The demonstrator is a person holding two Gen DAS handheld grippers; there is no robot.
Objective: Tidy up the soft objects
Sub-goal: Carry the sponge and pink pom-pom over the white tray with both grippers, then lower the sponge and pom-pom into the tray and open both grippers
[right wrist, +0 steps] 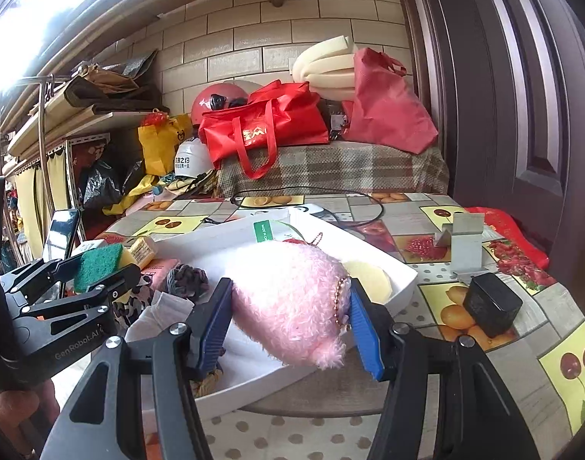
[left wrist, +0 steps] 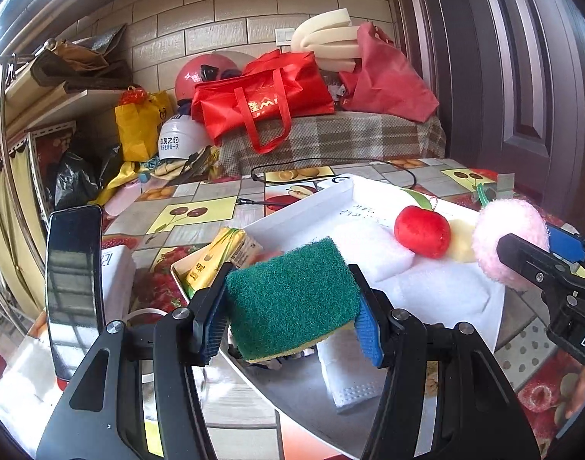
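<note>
My left gripper point(left wrist: 292, 316) is shut on a green-and-yellow scouring sponge point(left wrist: 292, 299), held above the near-left corner of a white tray point(left wrist: 303, 203). It also shows in the right wrist view point(right wrist: 100, 268). My right gripper point(right wrist: 288, 314) is shut on a fluffy pink plush point(right wrist: 292, 303) over the tray's right side; the plush shows in the left wrist view point(left wrist: 507, 237). In the tray lie a red plush apple point(left wrist: 422, 235), a white foam block point(left wrist: 369, 249) and a pale yellow sponge point(left wrist: 462, 243).
A phone point(left wrist: 74, 287) stands at the left. A yellow tissue pack point(left wrist: 223, 253) lies in a second tray. A face mask point(left wrist: 349, 375) lies by the near edge. A black charger point(right wrist: 491, 304) and a metal bracket point(right wrist: 464, 245) sit at the right. A black cable point(left wrist: 330, 165) runs behind.
</note>
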